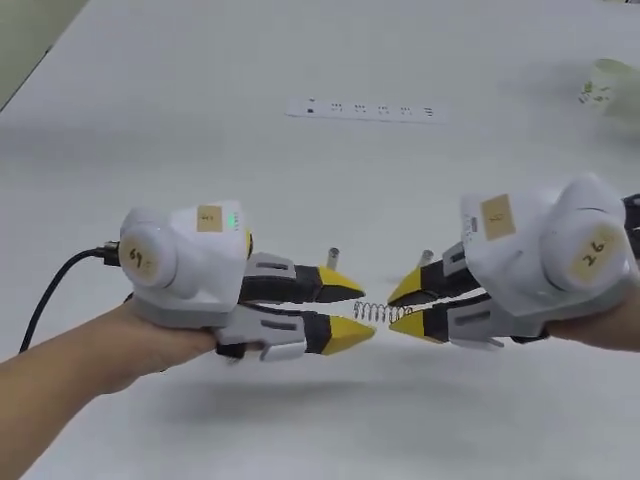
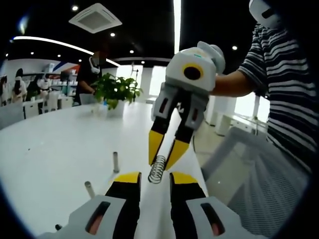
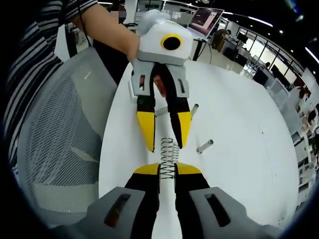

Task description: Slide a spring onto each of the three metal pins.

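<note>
Right gripper [image 1: 392, 311]: its jaws are pressing together on one end of the spring [image 3: 168, 149]. I judge it is carrying the spring's weight alone.
Left gripper [image 1: 367, 310]: its jaws are standing apart around the other end of the spring and are not squeezing it. It is probably getting ready to steady or take over that end.
Spring: it is hanging about level in the air, with one gripper at each end, and is not yet sitting on any pin.
Reason for this hold: the spring is looking thin and soft. Holding it at one end is leaving the free end loose, so a second gripper is helping to aim it.
First pin [image 1: 335, 256]: it is standing upright and bare just behind the spring, on the left gripper's side.
Second pin [image 1: 427, 258]: it is waiting behind the spring on the right gripper's side, partly hidden by that gripper.
Table [image 1: 200, 120]: it is lying white and flat under the spring.
Step in hand: I think the person is still arranging the grip, and the threading is not yet beginning.
</note>
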`<act>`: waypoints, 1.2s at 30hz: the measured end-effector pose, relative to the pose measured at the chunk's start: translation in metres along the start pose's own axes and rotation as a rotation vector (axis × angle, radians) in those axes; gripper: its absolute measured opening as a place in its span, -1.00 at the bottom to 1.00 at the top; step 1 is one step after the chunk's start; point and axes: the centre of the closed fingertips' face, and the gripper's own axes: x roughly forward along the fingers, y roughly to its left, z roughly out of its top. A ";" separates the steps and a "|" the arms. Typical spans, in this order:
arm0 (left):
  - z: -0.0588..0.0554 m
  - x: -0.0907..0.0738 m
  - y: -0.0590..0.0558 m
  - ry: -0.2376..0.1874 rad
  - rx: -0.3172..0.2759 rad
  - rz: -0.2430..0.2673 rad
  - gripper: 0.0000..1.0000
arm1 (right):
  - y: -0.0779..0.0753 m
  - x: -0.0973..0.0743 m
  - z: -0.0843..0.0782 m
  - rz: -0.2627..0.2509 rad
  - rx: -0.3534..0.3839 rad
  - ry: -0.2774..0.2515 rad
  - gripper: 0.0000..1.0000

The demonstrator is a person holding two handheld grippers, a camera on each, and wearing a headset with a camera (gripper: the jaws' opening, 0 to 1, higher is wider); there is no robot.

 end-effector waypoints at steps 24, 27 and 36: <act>-0.003 0.003 0.002 0.003 0.016 0.003 -0.91 | 0.000 0.002 0.004 0.018 -0.019 -0.003 -0.86; -0.005 0.002 0.003 0.001 0.012 0.005 -0.91 | -0.001 0.003 0.004 0.020 -0.013 -0.011 -0.86; -0.013 0.005 0.002 0.023 0.018 -0.004 -0.95 | 0.002 0.011 -0.002 0.031 -0.005 -0.008 -0.85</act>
